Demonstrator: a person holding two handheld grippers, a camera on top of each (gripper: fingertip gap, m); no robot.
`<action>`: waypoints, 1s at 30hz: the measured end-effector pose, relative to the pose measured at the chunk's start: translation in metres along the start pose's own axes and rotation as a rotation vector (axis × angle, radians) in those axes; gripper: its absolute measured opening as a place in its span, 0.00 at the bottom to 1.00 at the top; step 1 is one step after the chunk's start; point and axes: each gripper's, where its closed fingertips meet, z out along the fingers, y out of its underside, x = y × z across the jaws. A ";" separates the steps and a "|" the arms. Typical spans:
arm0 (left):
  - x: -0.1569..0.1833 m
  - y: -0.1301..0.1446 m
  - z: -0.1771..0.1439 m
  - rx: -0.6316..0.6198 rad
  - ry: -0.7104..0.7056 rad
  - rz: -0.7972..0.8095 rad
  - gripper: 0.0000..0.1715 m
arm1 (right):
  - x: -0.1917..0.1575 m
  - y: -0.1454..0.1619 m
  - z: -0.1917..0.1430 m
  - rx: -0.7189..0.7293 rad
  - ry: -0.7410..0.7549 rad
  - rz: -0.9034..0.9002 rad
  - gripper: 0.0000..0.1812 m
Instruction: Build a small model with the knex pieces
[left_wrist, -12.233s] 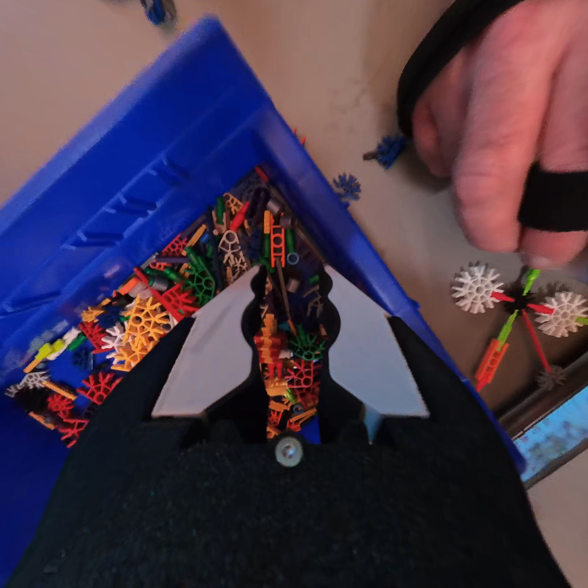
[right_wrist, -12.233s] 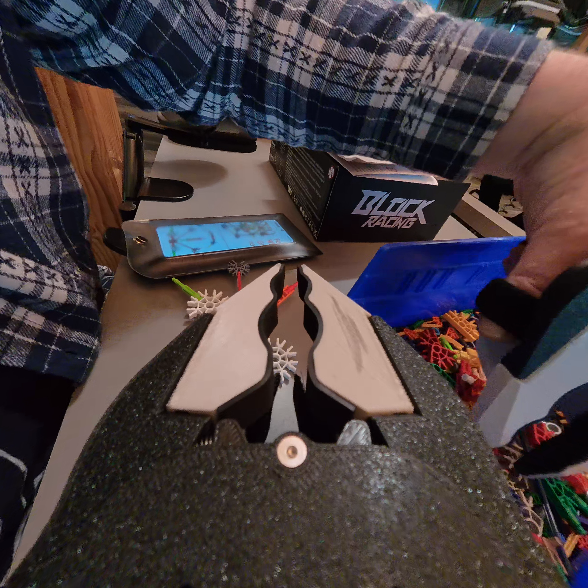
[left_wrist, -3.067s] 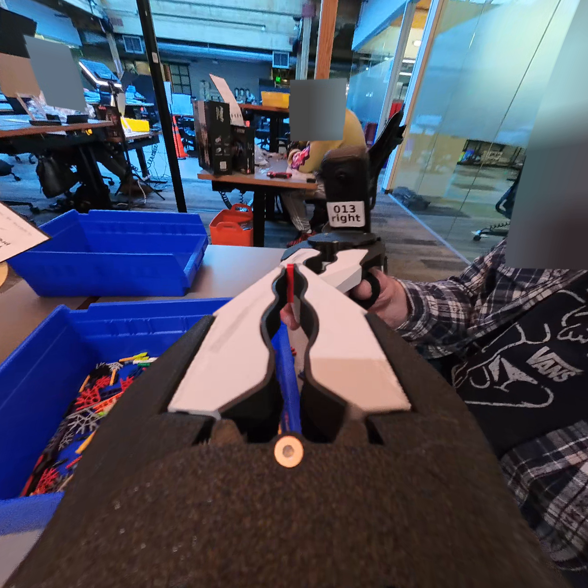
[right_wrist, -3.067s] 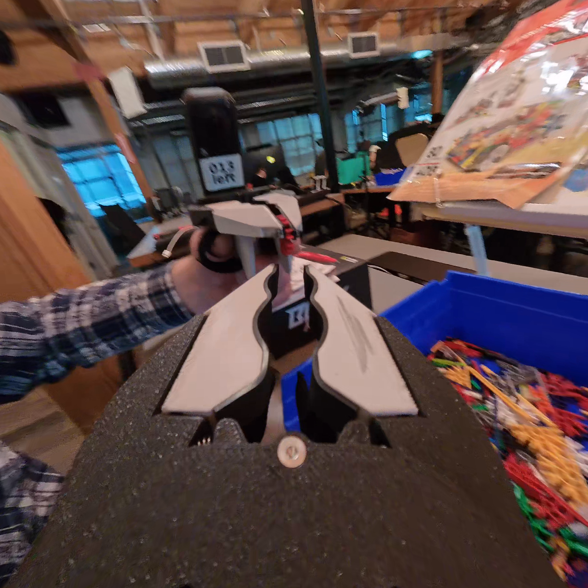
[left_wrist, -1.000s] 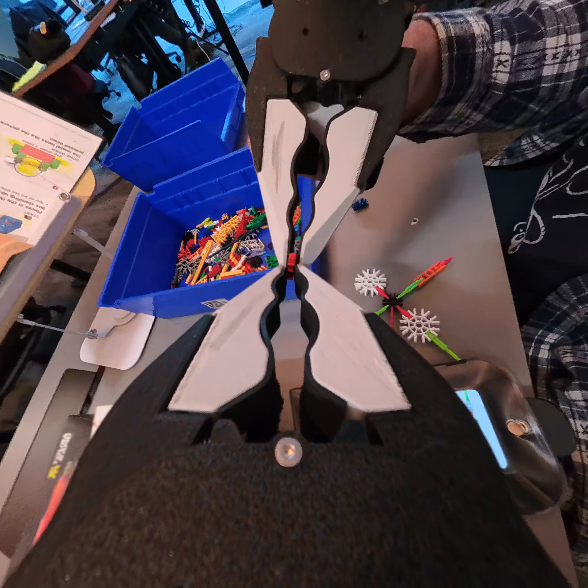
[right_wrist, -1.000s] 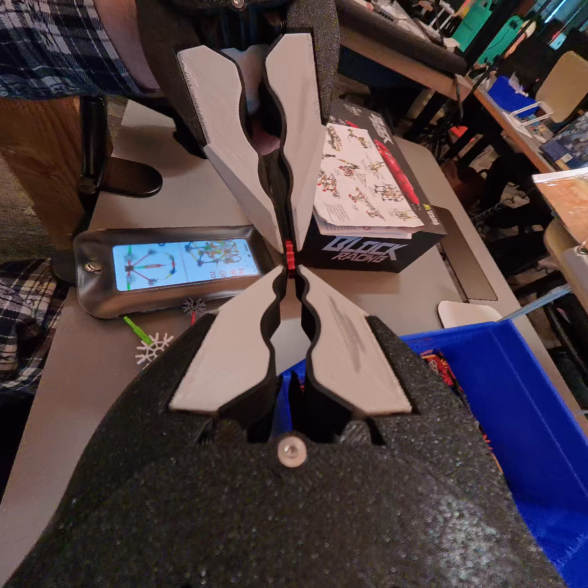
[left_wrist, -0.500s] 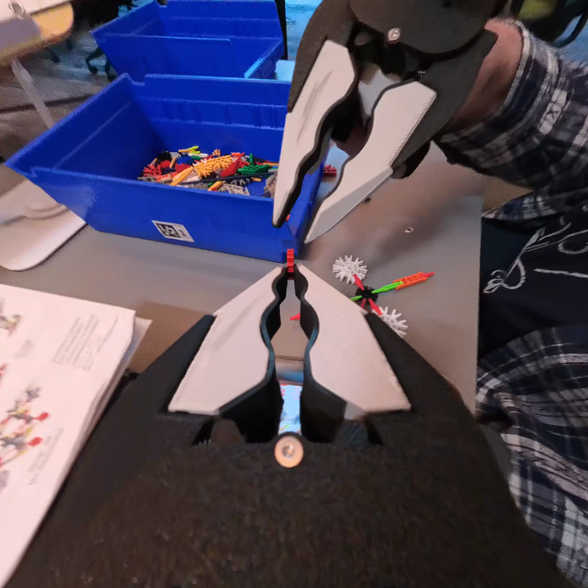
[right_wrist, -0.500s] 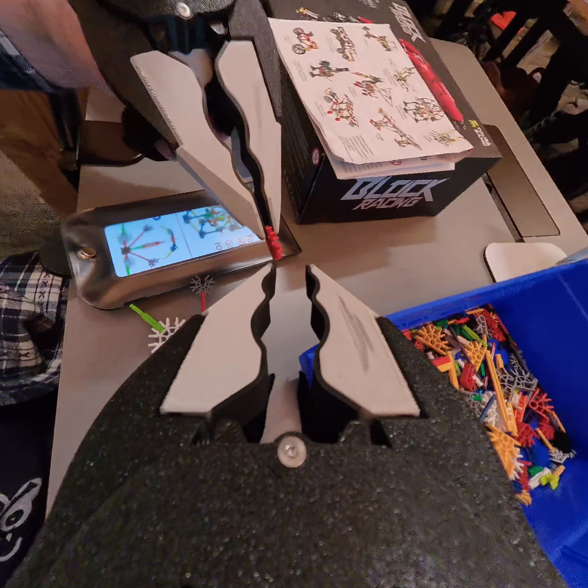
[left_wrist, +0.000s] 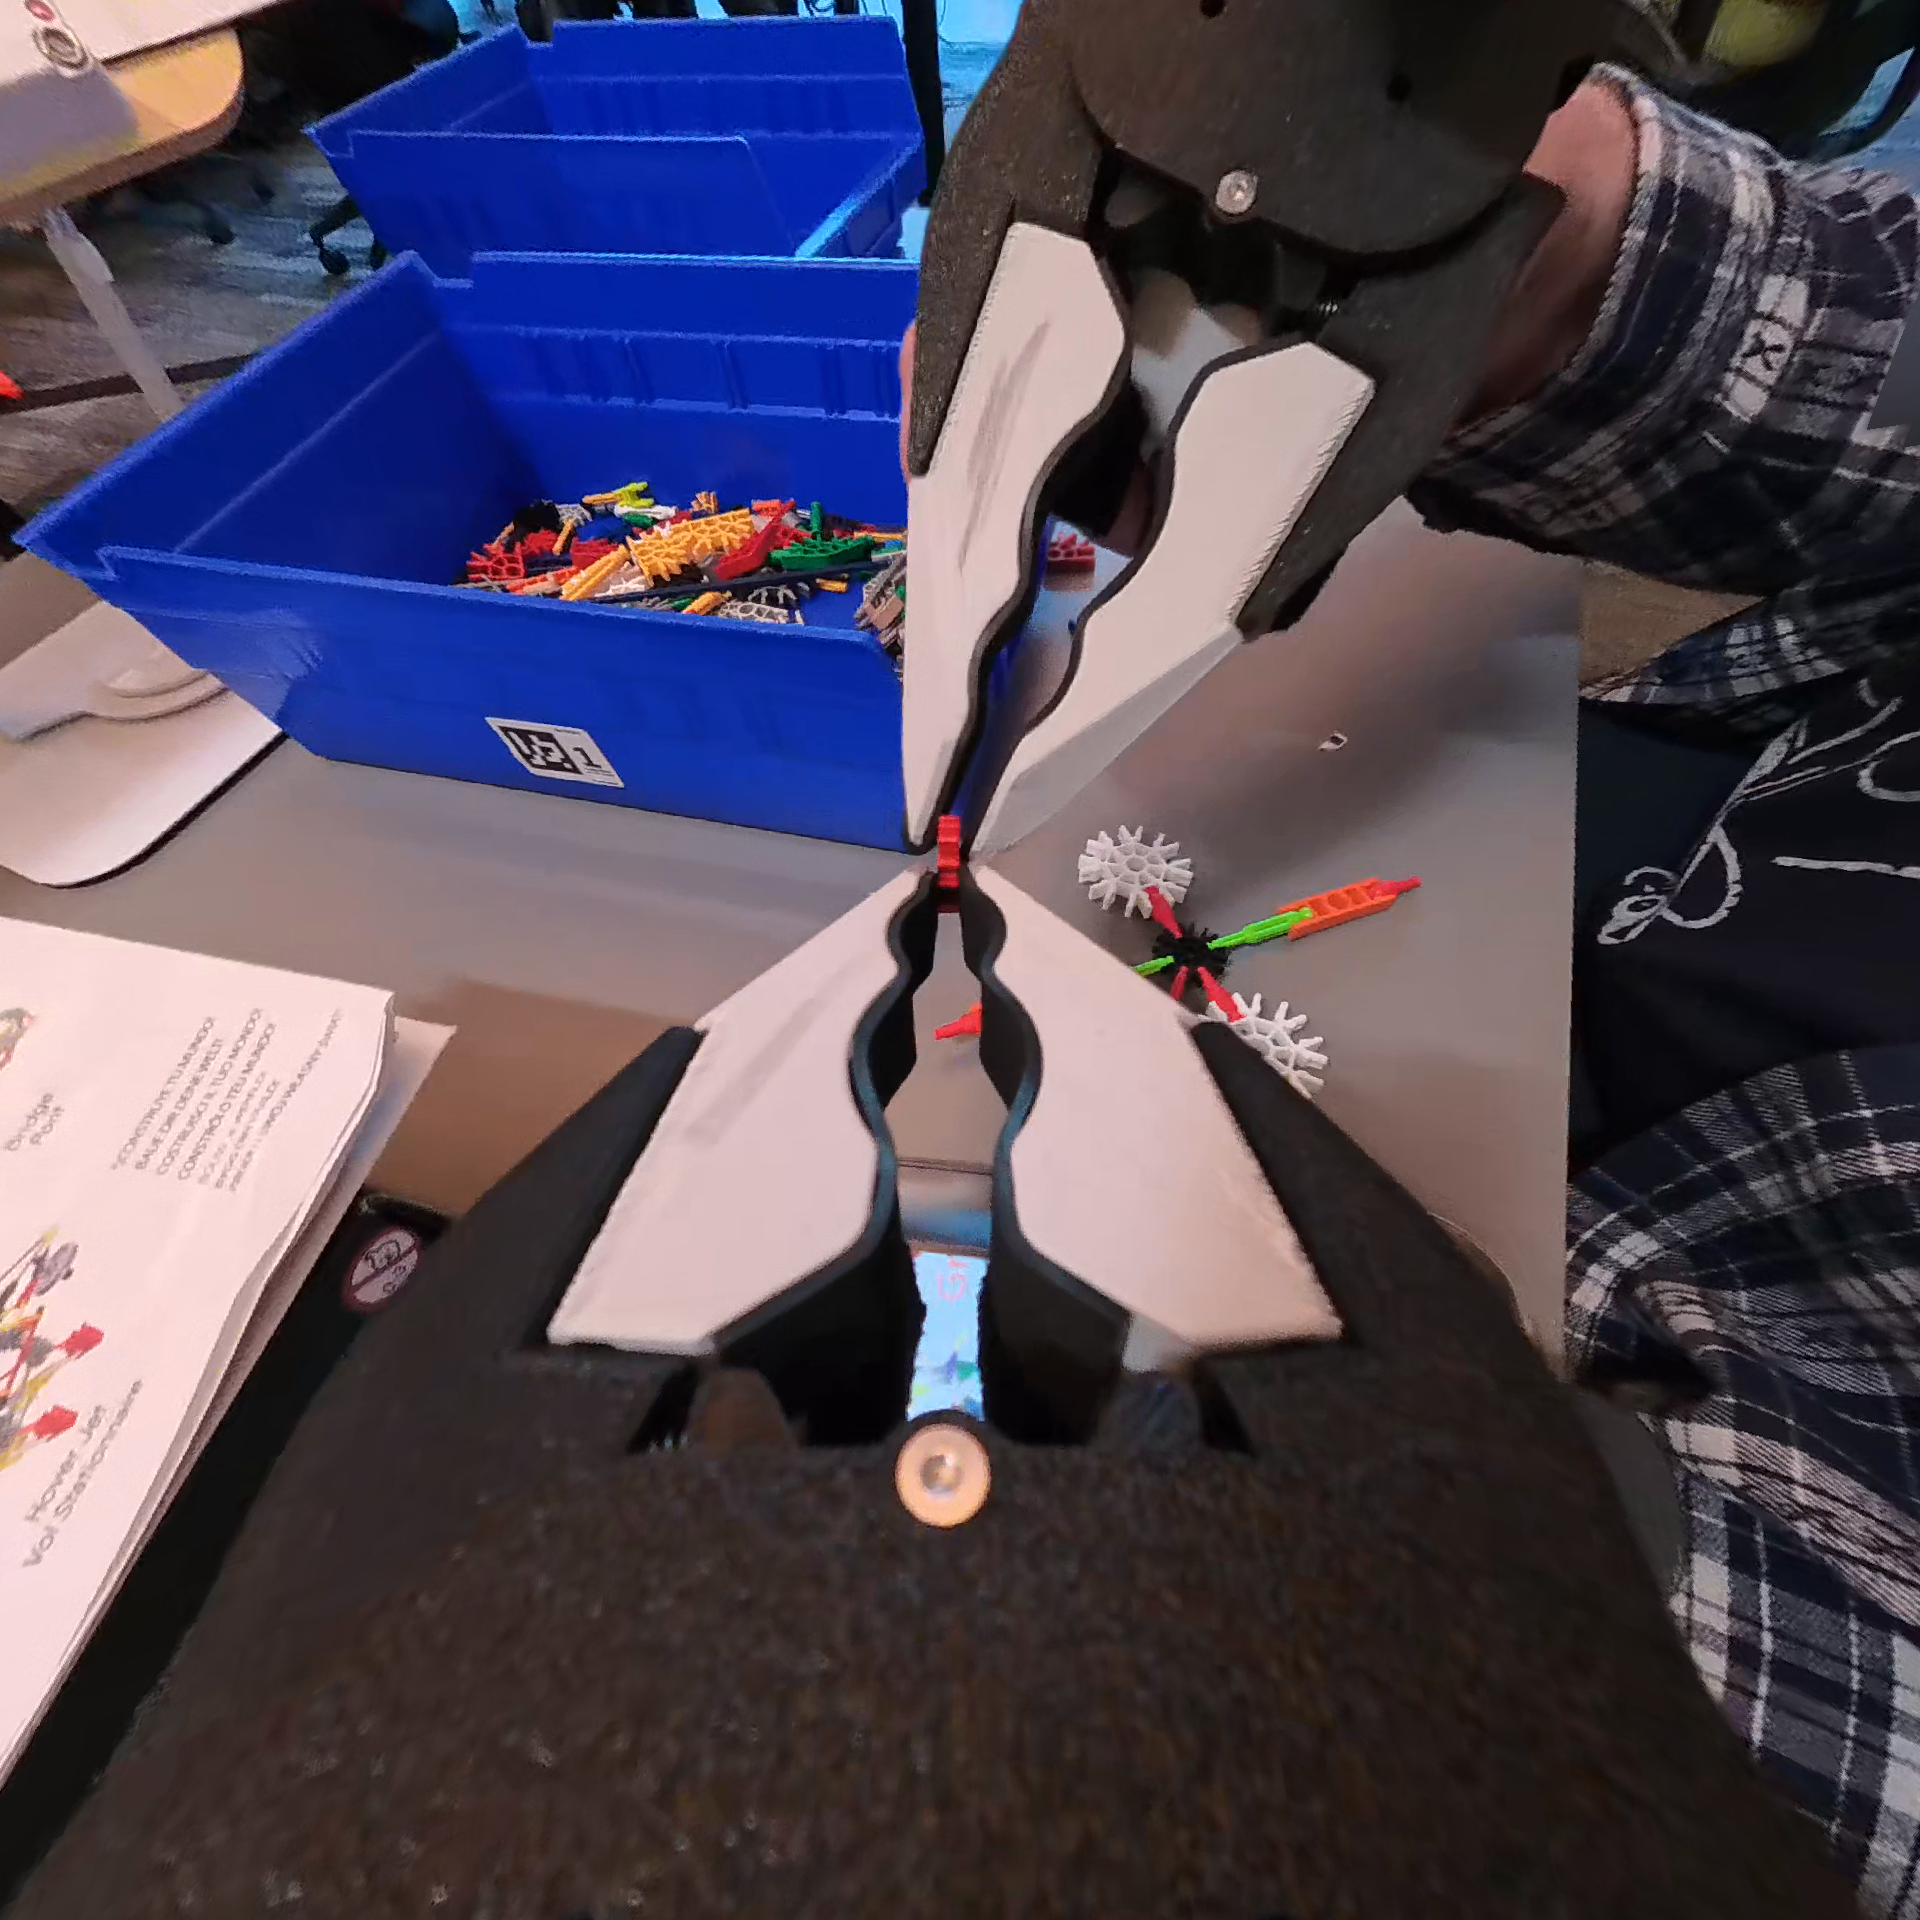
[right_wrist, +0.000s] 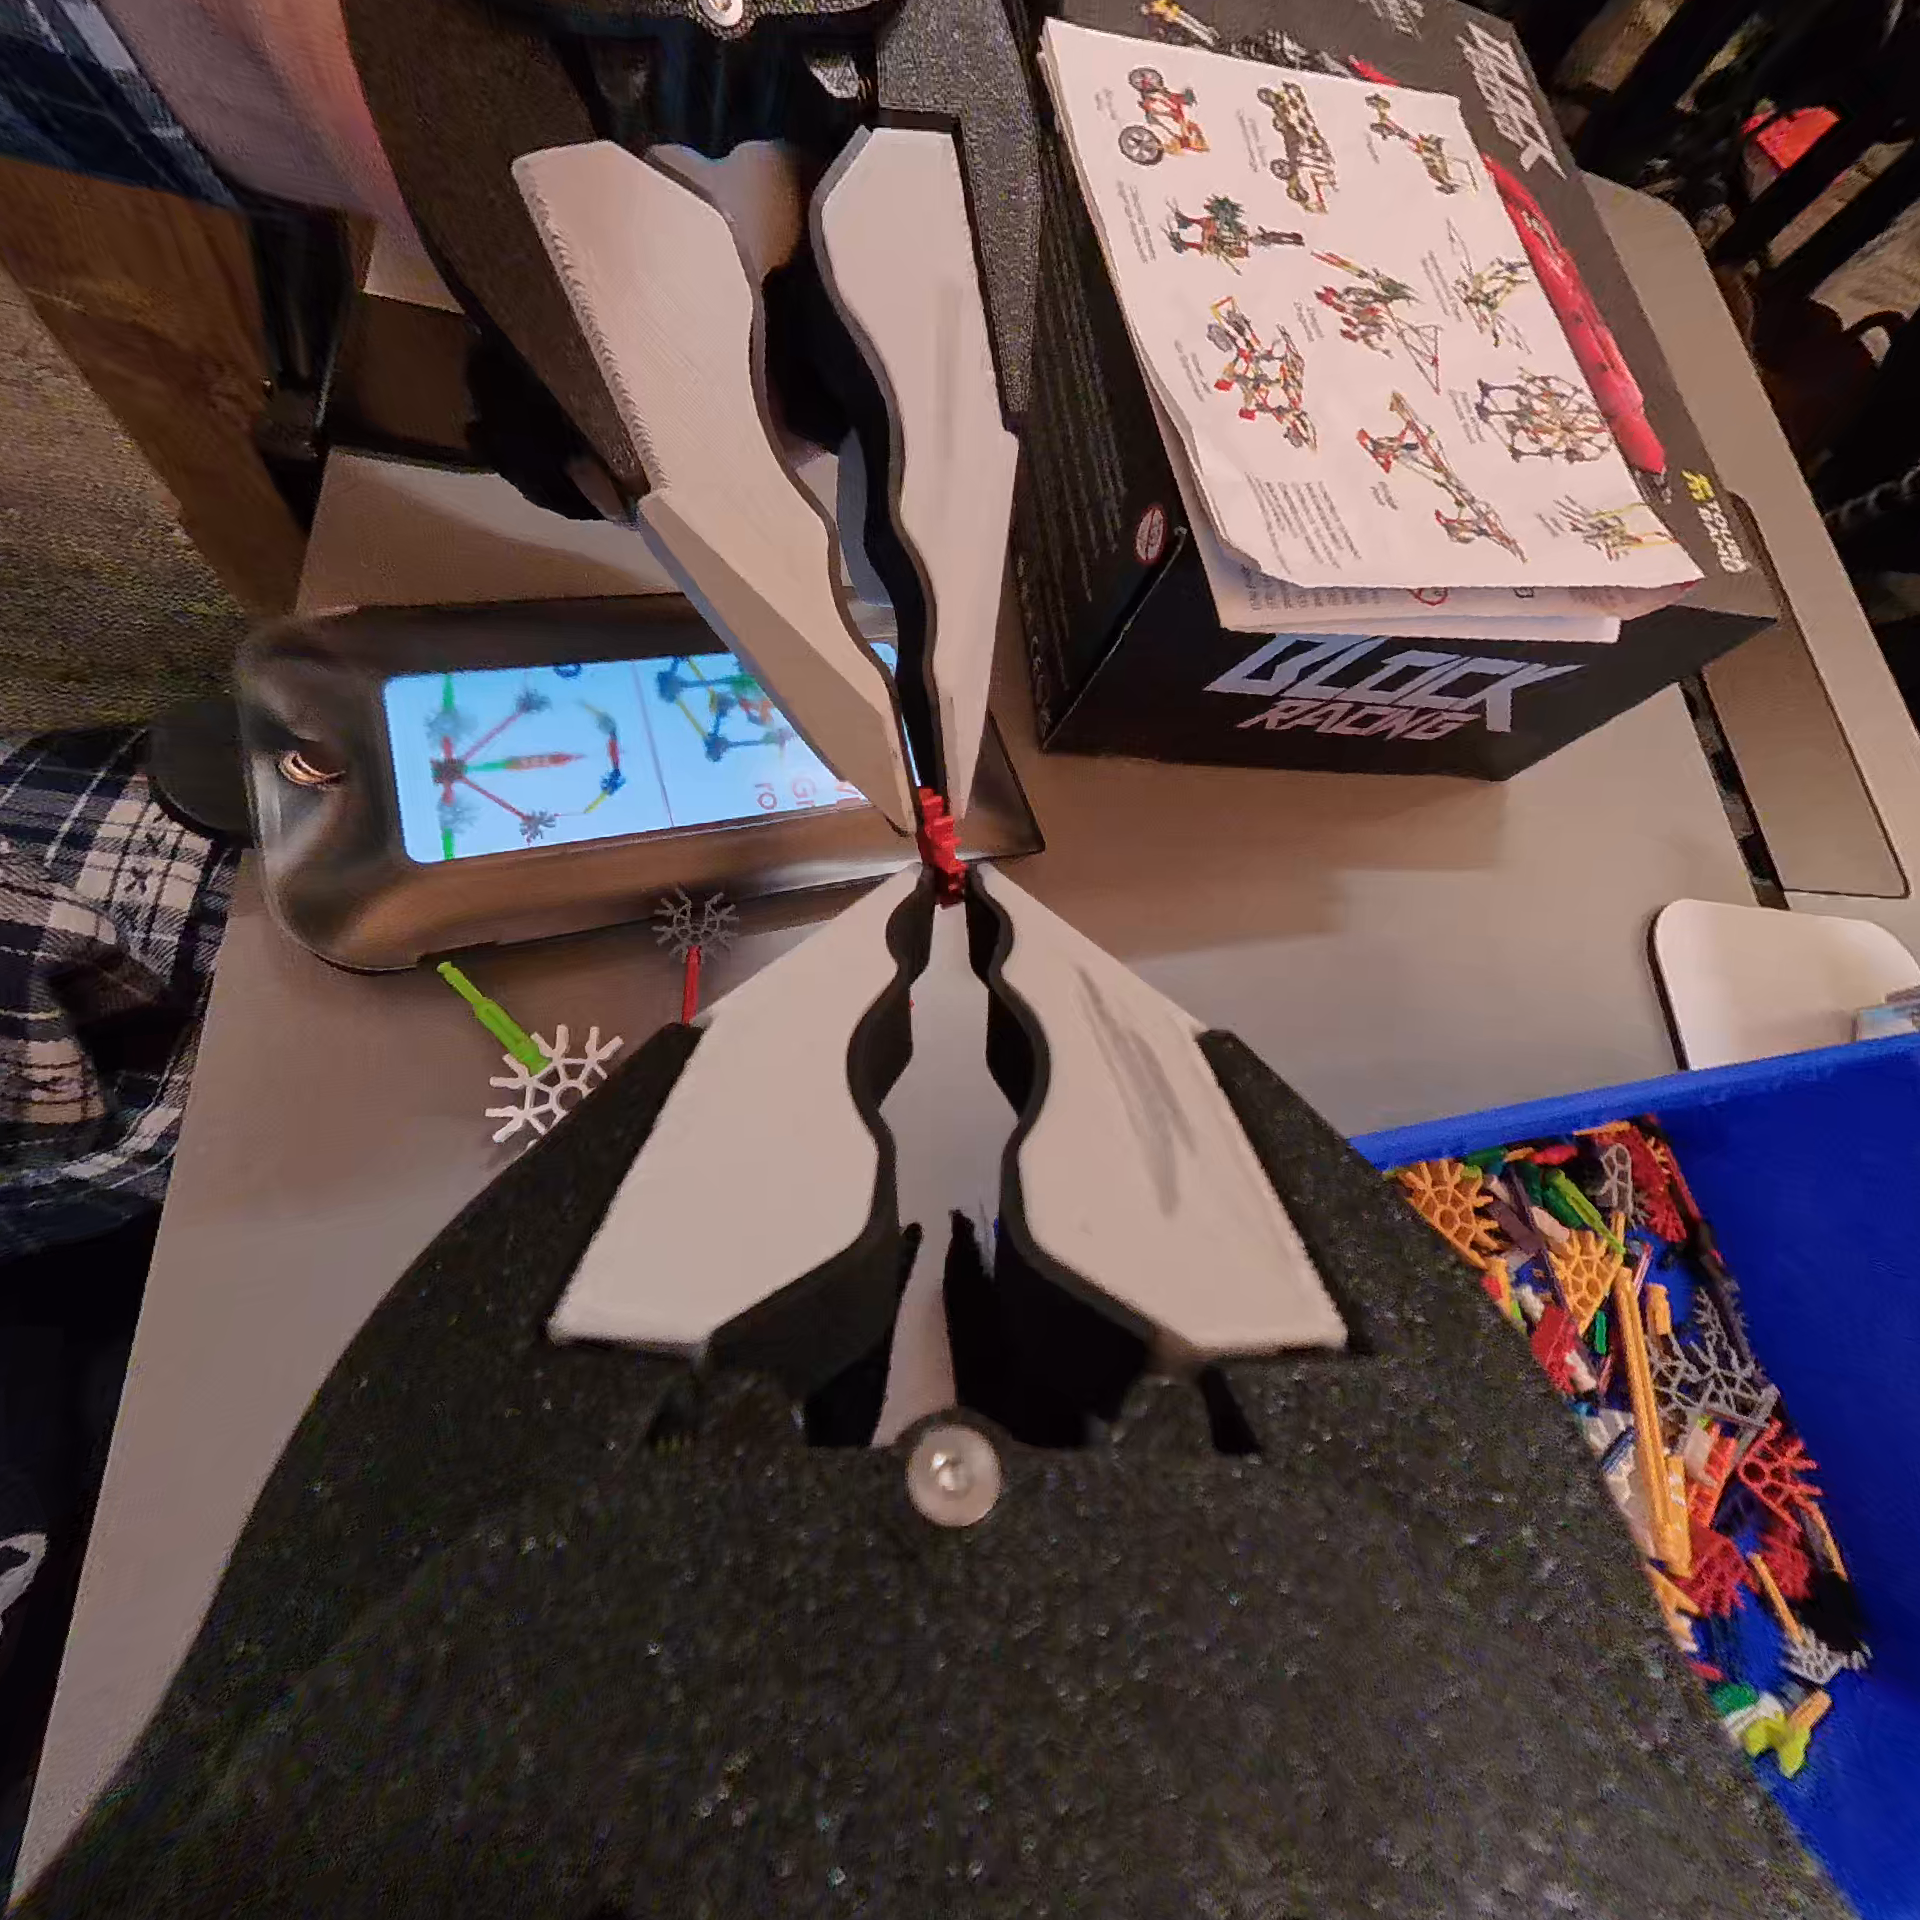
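My left gripper (left_wrist: 948, 889) and right gripper (right_wrist: 943, 885) meet tip to tip above the worktop (left_wrist: 520, 883), both sets of jaws closed on one small red connector (left_wrist: 948, 862), each pinching an end. Just behind it sits the blue bin (left_wrist: 436, 665) of mixed pieces. Beside my tips lies the spoked assembly (left_wrist: 1195, 945) with white snowflake wheels, near a lit phone (right_wrist: 582, 769) and black box (right_wrist: 1299, 686).

Looks like an open workshop or lab: grey table (left_wrist: 623, 904), blue bins (left_wrist: 312, 582) of construction-toy pieces (left_wrist: 675, 561), instruction sheets (right_wrist: 1351, 343), more desks and chairs behind.
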 end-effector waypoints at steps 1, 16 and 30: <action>0.000 0.000 -0.001 0.002 0.001 -0.001 0.01 | 0.000 -0.001 0.000 -0.002 -0.007 -0.004 0.02; -0.008 0.020 0.003 -0.086 -0.052 0.085 0.02 | -0.001 0.012 0.012 -0.105 -0.073 -0.092 0.01; -0.005 0.031 0.009 -0.163 -0.070 0.155 0.03 | -0.006 0.023 0.019 -0.206 -0.162 -0.156 0.01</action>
